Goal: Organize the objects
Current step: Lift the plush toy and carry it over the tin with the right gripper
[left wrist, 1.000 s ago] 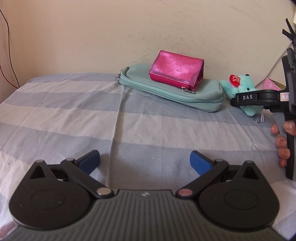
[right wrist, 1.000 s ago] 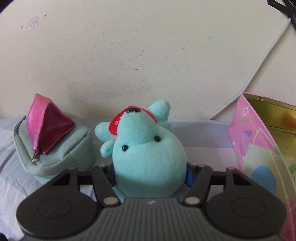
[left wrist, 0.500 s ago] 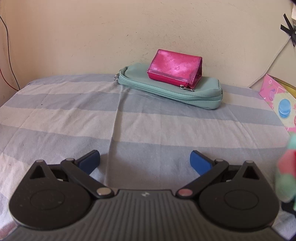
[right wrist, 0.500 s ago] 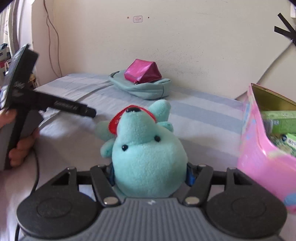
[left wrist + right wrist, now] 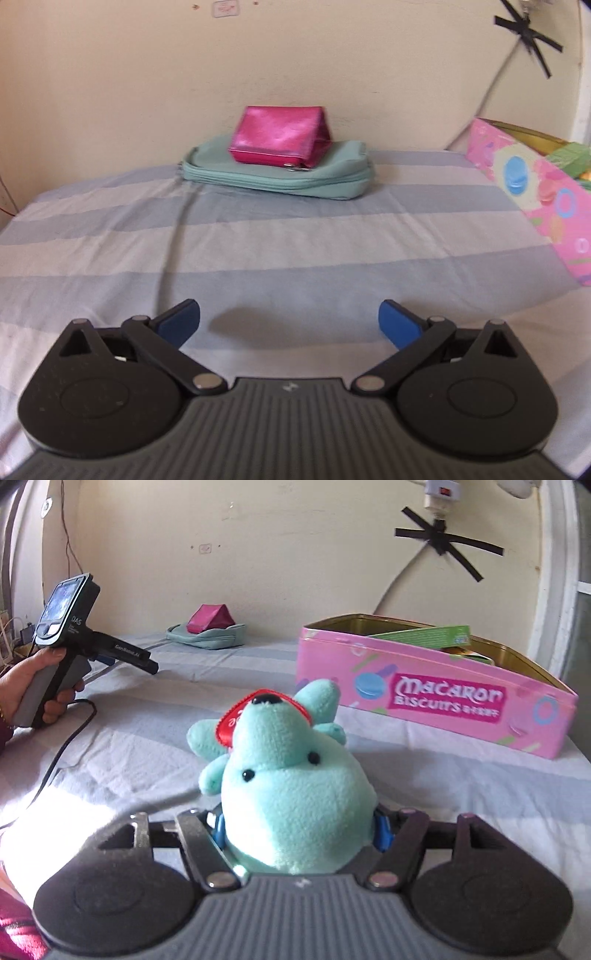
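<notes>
My right gripper (image 5: 301, 829) is shut on a mint-green plush bear (image 5: 291, 790) with a red heart, held above the striped bed. A pink Macaron Biscuits tin (image 5: 436, 698) stands open ahead to the right, with green packets inside; it also shows in the left wrist view (image 5: 535, 184) at the right edge. A shiny pink pouch (image 5: 280, 134) lies on a mint zip case (image 5: 280, 173) at the back by the wall. My left gripper (image 5: 289, 325) is open and empty, low over the bed, and shows hand-held in the right wrist view (image 5: 107, 653).
The bed has a grey and white striped sheet (image 5: 258, 240). A beige wall (image 5: 258, 55) runs behind it, with a cable taped in a black cross (image 5: 439, 542). A black cord (image 5: 62, 746) trails from the left gripper over the sheet.
My right gripper has pulled back and swung right with the bear, so the pink tin now faces it. My left gripper has turned right and risen slightly; the pouches sit nearer centre.
</notes>
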The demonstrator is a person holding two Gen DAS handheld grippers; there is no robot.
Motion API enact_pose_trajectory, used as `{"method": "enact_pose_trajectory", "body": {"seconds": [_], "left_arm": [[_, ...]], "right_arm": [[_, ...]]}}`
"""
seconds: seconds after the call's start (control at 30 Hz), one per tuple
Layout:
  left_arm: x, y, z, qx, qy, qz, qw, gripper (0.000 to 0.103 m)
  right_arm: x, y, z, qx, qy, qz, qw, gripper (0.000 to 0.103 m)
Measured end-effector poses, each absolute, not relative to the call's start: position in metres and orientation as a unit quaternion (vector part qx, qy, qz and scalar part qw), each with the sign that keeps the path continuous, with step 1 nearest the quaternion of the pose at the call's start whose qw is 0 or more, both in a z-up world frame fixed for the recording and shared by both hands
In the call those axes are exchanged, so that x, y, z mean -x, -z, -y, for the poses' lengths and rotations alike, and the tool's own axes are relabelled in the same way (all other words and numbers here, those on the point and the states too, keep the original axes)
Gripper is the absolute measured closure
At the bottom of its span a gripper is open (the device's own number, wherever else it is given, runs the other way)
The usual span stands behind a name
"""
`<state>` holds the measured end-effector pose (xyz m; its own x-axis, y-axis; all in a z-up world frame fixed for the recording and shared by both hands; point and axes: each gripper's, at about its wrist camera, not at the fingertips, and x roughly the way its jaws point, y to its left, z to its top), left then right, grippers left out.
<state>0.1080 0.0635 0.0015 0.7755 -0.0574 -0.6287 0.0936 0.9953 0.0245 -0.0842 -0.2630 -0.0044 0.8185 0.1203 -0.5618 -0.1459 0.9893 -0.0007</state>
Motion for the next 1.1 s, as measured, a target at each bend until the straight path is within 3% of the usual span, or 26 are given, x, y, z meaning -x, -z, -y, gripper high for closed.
{"method": "enact_pose_trajectory", "body": {"seconds": [0.1,0.27,0.57,0.63,0.7,0.77,0.8,0.87,1.1], "left_arm": [[-0.092,-0.008,-0.029,0.002,0.117,-0.338,0.934,0.005],[-0.053,-0.029,0.042,0.021,0.272,-0.327,0.905,0.006],[-0.019,-0.019,0.108,0.041,0.403,-0.375,0.834,0.005],[-0.022,-0.011,0.113,0.060,0.408,-0.400,0.818,0.006],[-0.024,-0.001,0.117,0.077,0.410,-0.422,0.804,0.009],[-0.022,-0.001,0.119,0.072,0.406,-0.410,0.814,0.017],[-0.023,-0.001,0.120,0.075,0.408,-0.412,0.811,0.024],[-0.030,-0.001,0.121,0.110,0.428,-0.432,0.786,0.052],[-0.037,-0.064,0.151,0.076,0.448,-0.351,0.819,0.052]], "right_arm": [[0.092,0.008,0.274,0.013,-0.055,-0.284,0.957,0.023],[0.105,0.012,0.284,0.010,-0.049,-0.268,0.962,0.016],[0.124,0.018,0.294,0.003,-0.056,-0.244,0.968,0.015],[0.122,0.017,0.291,0.009,-0.063,-0.243,0.968,0.019],[0.120,0.016,0.286,0.016,-0.077,-0.240,0.968,0.036],[0.118,0.016,0.284,0.017,-0.080,-0.239,0.968,0.040],[0.117,0.016,0.285,0.014,-0.081,-0.237,0.968,0.043],[0.114,0.015,0.287,0.001,-0.083,-0.236,0.968,0.045],[0.088,-0.020,0.299,0.004,-0.053,-0.159,0.986,0.046]]}}
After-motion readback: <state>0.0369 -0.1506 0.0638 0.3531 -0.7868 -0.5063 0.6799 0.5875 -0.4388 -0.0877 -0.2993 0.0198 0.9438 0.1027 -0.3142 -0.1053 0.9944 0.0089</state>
